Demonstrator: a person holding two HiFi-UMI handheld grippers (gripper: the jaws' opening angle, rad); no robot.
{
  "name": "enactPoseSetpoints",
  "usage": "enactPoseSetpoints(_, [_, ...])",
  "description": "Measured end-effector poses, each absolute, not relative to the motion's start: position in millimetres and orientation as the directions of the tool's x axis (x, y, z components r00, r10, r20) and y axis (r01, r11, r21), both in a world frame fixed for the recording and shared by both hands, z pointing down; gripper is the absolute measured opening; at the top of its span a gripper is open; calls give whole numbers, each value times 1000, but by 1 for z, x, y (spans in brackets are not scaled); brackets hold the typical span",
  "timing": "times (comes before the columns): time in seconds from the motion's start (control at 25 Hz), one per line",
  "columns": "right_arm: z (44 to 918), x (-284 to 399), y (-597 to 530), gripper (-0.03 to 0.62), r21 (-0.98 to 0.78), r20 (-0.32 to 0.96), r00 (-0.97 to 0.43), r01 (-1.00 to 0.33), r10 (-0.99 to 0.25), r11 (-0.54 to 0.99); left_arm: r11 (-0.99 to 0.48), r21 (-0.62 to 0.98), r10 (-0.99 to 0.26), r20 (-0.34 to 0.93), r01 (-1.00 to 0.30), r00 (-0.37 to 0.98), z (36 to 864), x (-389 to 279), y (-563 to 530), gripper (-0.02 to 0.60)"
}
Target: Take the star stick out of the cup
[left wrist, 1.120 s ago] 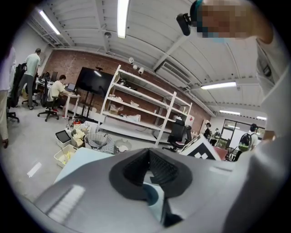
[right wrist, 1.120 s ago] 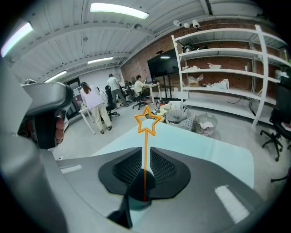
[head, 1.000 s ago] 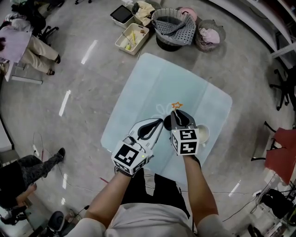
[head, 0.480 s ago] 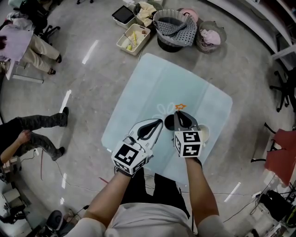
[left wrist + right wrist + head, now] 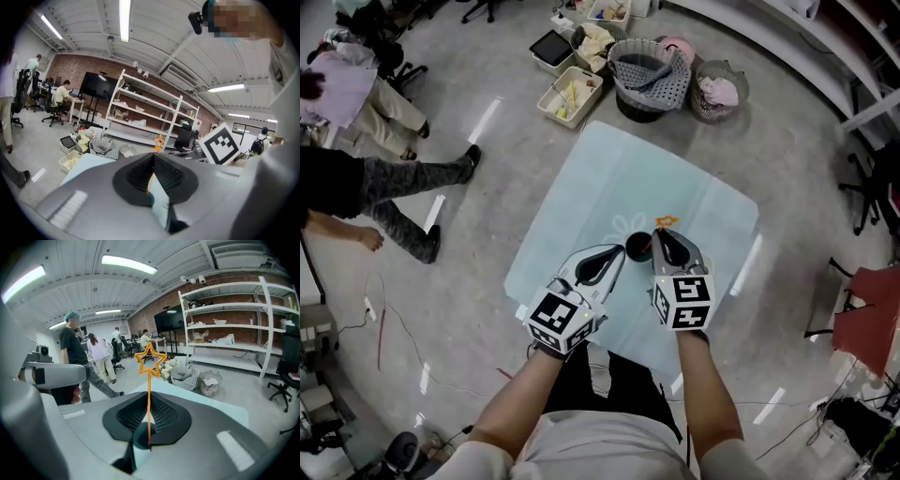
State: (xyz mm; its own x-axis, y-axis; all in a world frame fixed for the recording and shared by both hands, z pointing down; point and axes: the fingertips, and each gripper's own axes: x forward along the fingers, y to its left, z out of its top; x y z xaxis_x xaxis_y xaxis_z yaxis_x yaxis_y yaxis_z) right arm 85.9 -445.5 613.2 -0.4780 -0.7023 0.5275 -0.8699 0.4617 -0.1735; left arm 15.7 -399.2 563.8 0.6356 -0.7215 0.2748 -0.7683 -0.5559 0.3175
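Note:
A thin orange star stick runs up between the jaws of my right gripper [image 5: 149, 398], which is shut on it. Its star [image 5: 150, 363] stands above the tips, and its lower end shows over the dark cup [image 5: 140, 436]. In the head view the star [image 5: 666, 221] sits just past the right gripper [image 5: 662, 236], with the cup [image 5: 636, 248] on the pale blue table [image 5: 609, 169] to its left. My left gripper [image 5: 617, 253] is shut beside the cup's left edge. Whether it touches the cup is unclear. In the left gripper view [image 5: 152, 157], the stick [image 5: 150, 182] shows through the jaw gap.
Beyond the table's far edge stand a grey mesh basket [image 5: 652, 61], a smaller basket [image 5: 719, 91] and a beige tray [image 5: 567, 94]. A person [image 5: 384, 183] walks on the floor to the left. A red chair [image 5: 867, 309] is at the right.
Both grippers hold nearly the same pose over the cup. The person at the left has walked further into view. The white thing beside the right gripper no longer shows.

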Motion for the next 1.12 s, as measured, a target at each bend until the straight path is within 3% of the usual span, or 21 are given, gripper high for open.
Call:
enactPoseSetpoints(0.56, [501, 84, -402, 28, -133, 390, -472, -879, -791, 459, -590, 277, -723, 237, -758, 649, 487, 2, -370, 5])
enactPoseSetpoints(1.12, [396, 61, -308, 28, -53, 253, -375, -926, -892, 375, -689, 251, -660, 171, -680, 731, 399, -29, -296, 6])
